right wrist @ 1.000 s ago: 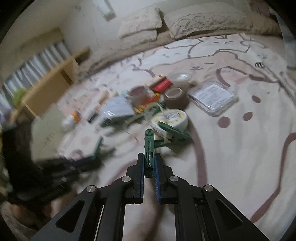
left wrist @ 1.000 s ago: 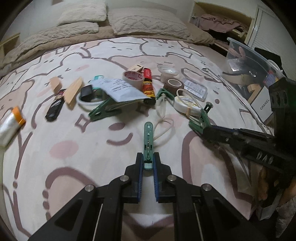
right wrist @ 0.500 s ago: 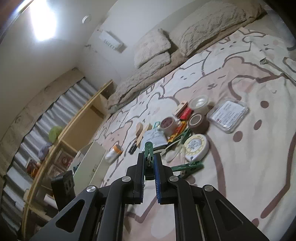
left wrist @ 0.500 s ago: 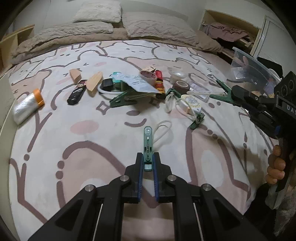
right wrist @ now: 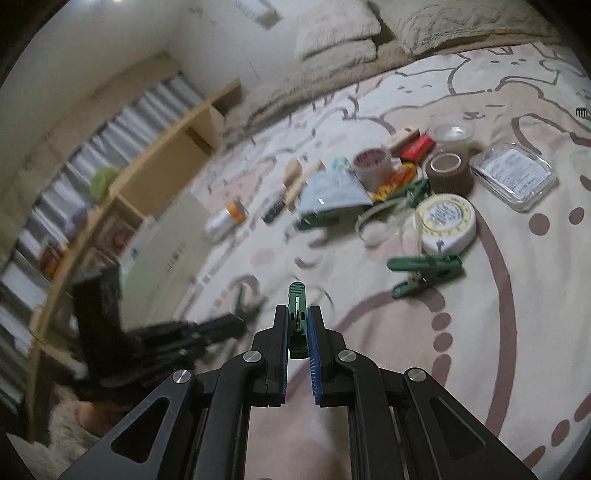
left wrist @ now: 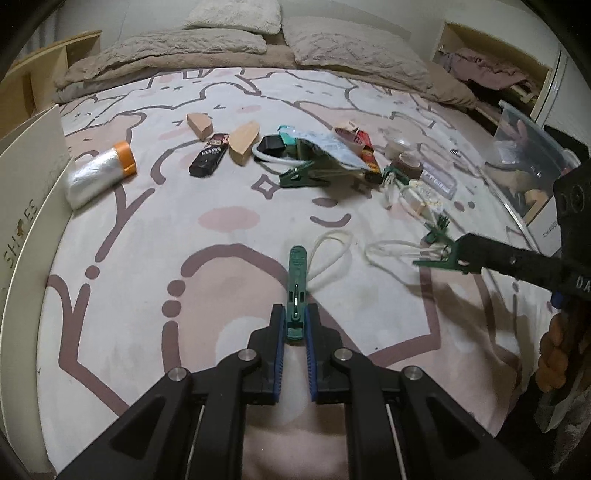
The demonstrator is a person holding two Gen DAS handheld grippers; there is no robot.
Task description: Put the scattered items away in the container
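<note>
My left gripper (left wrist: 295, 314) is shut on a light green clothes peg (left wrist: 296, 284), held over the patterned bedspread (left wrist: 140, 266). My right gripper (right wrist: 297, 314) is shut on a darker green peg (right wrist: 296, 310). It reaches in from the right of the left wrist view as the right gripper (left wrist: 458, 256), below the clear plastic container (left wrist: 524, 136) at the bed's right edge. The blurred left gripper (right wrist: 236, 319) shows at the left of the right wrist view. More items lie in a pile: a green clip (right wrist: 424, 271), a round tape measure (right wrist: 447, 221) and a brown tape roll (right wrist: 448, 173).
A white cord loop (left wrist: 328, 254) lies just ahead of the left gripper. A foil-wrapped tube with an orange cap (left wrist: 98, 175), wooden blocks (left wrist: 242, 142) and a black packet (left wrist: 208, 158) lie at the far left. A white shoe box (left wrist: 26, 192) stands by the left edge, pillows (left wrist: 229, 16) behind.
The left gripper has drawn back from the pile with its peg. The right gripper swung up toward the container, then came down again over the bed's right side, still gripping its peg.
</note>
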